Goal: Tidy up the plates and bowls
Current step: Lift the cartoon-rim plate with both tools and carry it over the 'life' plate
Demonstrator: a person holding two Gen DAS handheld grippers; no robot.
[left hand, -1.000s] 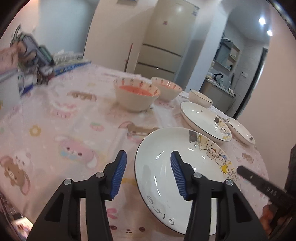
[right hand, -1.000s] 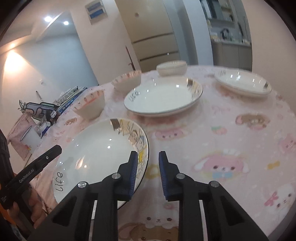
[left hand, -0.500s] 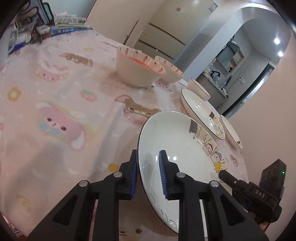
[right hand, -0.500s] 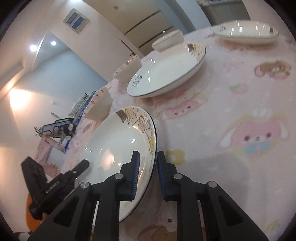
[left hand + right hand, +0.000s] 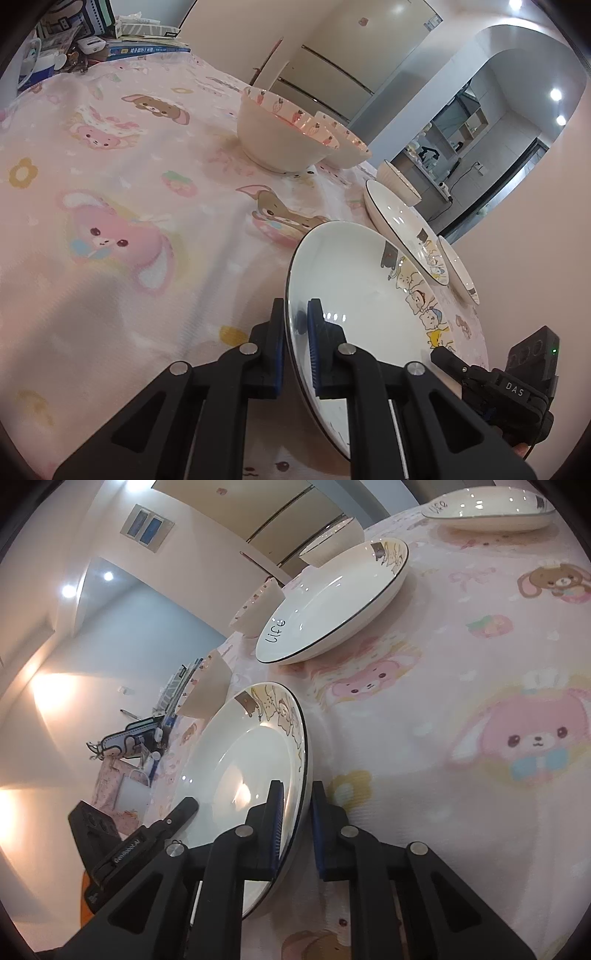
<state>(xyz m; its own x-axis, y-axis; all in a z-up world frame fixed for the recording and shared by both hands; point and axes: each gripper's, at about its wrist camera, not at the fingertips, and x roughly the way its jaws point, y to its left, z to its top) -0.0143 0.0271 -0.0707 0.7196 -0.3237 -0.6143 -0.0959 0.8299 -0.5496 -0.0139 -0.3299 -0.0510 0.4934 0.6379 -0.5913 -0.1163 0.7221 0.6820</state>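
Observation:
A white deep plate [image 5: 362, 295] with cartoon figures on its rim lies on the pink tablecloth [image 5: 110, 184]. My left gripper [image 5: 295, 310] is shut on its near rim, one blue pad inside and one under the edge. In the right wrist view the same plate [image 5: 240, 760] has my right gripper [image 5: 297, 794] on the opposite rim. Those jaws are still closing, with the rim between the pads and touching them. Each gripper shows in the other's view: the right gripper [image 5: 461, 369] and the left gripper [image 5: 177, 816].
A second plate [image 5: 332, 602] marked "life" and a third plate [image 5: 491, 509] lie further along the table. Two strawberry-pattern bowls [image 5: 284, 136] [image 5: 343, 147] and a small white bowl [image 5: 399, 181] stand beyond. Books and clutter [image 5: 92, 40] fill the far left corner.
Both grippers came down and rolled, then closed from open onto opposite rims of the cartoon plate. The left jaws narrowed the most.

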